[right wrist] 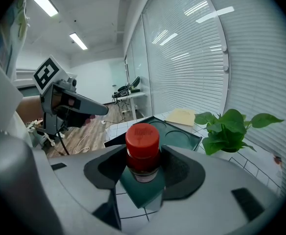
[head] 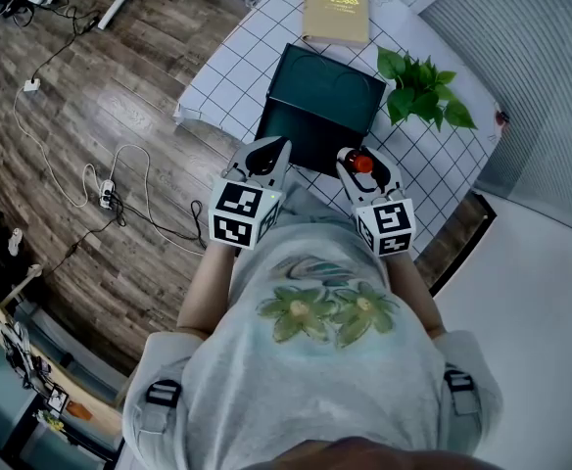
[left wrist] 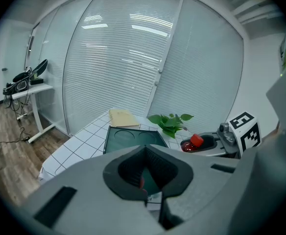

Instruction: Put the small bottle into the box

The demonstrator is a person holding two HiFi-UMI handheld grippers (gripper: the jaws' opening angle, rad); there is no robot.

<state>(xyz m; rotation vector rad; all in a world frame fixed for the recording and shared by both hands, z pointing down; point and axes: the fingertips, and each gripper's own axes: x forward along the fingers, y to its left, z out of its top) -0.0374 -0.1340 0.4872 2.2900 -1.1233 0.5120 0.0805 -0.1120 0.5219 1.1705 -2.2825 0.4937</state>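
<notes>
Right claw [right wrist: 142, 173] around small red-capped bottle [right wrist: 142, 146]

small bottle [right wrist: 142, 153] half hidden in right claw [right wrist: 142, 174], cap [right wrist: 142, 133] lettering unreadable

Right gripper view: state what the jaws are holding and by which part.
The right gripper is shut on the small bottle, clamping its body just below the red cap; the cap stands above the jaws.

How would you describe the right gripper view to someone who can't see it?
The right claw grips a small bottle with a red cap, upright between its jaws. Beyond it sit a dark green box and a leafy plant.
</notes>
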